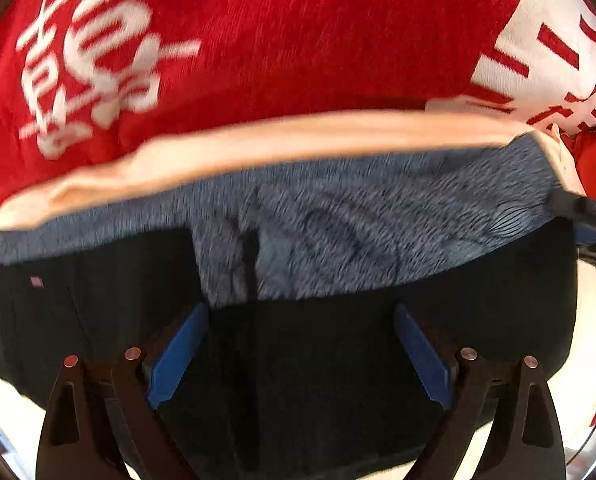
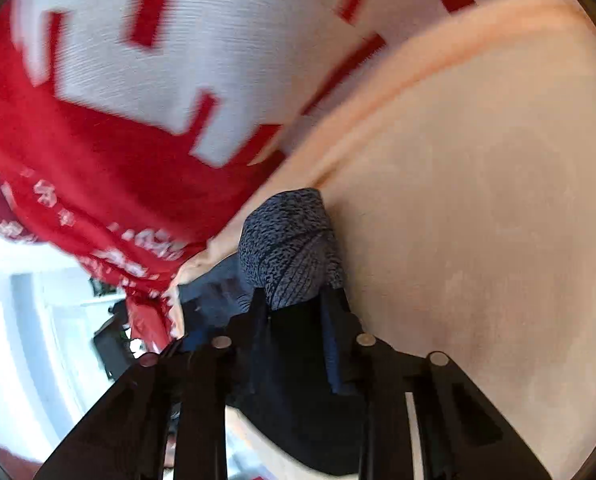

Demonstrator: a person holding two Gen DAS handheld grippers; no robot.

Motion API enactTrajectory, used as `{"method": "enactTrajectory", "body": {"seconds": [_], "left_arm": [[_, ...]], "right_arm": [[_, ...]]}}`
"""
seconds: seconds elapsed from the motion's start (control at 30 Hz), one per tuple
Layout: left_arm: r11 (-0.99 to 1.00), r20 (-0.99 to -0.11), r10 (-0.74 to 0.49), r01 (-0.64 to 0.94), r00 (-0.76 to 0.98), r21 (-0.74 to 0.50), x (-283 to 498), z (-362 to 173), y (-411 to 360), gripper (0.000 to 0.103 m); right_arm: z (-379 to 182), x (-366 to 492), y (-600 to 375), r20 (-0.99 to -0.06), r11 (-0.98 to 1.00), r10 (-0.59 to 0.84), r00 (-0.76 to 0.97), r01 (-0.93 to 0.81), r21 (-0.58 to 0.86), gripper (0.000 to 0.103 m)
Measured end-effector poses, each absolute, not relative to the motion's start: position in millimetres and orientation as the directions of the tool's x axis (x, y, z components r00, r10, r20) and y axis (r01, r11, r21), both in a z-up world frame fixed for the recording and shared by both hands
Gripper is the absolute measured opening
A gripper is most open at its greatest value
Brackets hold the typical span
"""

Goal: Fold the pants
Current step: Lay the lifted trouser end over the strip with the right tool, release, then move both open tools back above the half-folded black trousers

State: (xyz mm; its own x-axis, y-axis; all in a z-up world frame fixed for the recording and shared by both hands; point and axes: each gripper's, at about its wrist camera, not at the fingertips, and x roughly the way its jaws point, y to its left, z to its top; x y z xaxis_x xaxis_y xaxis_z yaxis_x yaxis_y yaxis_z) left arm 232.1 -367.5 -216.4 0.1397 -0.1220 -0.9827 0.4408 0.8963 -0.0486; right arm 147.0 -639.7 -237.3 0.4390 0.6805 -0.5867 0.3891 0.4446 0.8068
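Note:
The pants lie across the left wrist view, black with a blue-grey heathered part along their far side. My left gripper hangs open over the black cloth, pointing steeply down, with its blue pads spread wide apart. At the pants' right end my right gripper shows at the picture's edge. In the right wrist view the right gripper is shut on a bunched corner of the pants, and the heathered cloth bulges out past its fingers. Both views are motion-blurred.
Under the pants lies a peach-coloured cloth, which fills the right side of the right wrist view. Beyond it spreads a red cloth with large white characters. A bright room shows at the lower left.

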Motion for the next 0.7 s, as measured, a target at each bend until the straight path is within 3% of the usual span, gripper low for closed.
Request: {"method": "enactTrajectory", "body": {"seconds": [0.07, 0.1, 0.13, 0.17, 0.33, 0.43, 0.53, 0.7], "left_arm": [[0.903, -0.98, -0.121, 0.426, 0.155, -0.044, 227, -219, -363, 0.1], [0.904, -0.979, -0.118, 0.427, 0.167, -0.036, 225, -220, -362, 0.101], [0.904, -0.978, -0.111, 0.426, 0.178, -0.025, 224, -221, -361, 0.102], [0.907, -0.978, -0.111, 0.42, 0.179, -0.026, 224, -220, -358, 0.102], [0.92, -0.972, -0.085, 0.392, 0.221, 0.008, 218, -210, -336, 0.102], [0.933, -0.966, -0.069, 0.358, 0.248, 0.025, 215, -200, -313, 0.102], [0.949, -0.968, -0.048, 0.314, 0.246, 0.032, 212, -199, -290, 0.102], [0.961, -0.97, 0.005, 0.266, 0.244, 0.072, 211, -196, -266, 0.102]], "right_arm": [[-226, 139, -640, -0.612, 0.481, 0.662, 0.433, 0.381, 0.789, 0.026], [-226, 138, -640, -0.677, 0.541, 0.613, 0.407, 0.408, 0.735, 0.026], [-233, 144, -640, -0.767, 0.624, 0.536, 0.352, 0.446, 0.641, 0.035], [-236, 144, -640, -0.789, 0.643, 0.511, 0.34, 0.459, 0.614, 0.049], [-206, 125, -624, -0.843, 0.713, 0.39, 0.371, 0.458, 0.532, 0.049], [-182, 115, -606, -0.86, 0.771, 0.331, 0.388, 0.414, 0.483, 0.048], [-162, 123, -570, -0.857, 0.817, 0.309, 0.412, 0.346, 0.461, 0.027], [-176, 170, -495, -0.847, 0.852, 0.387, 0.363, 0.209, 0.479, 0.027]]}}
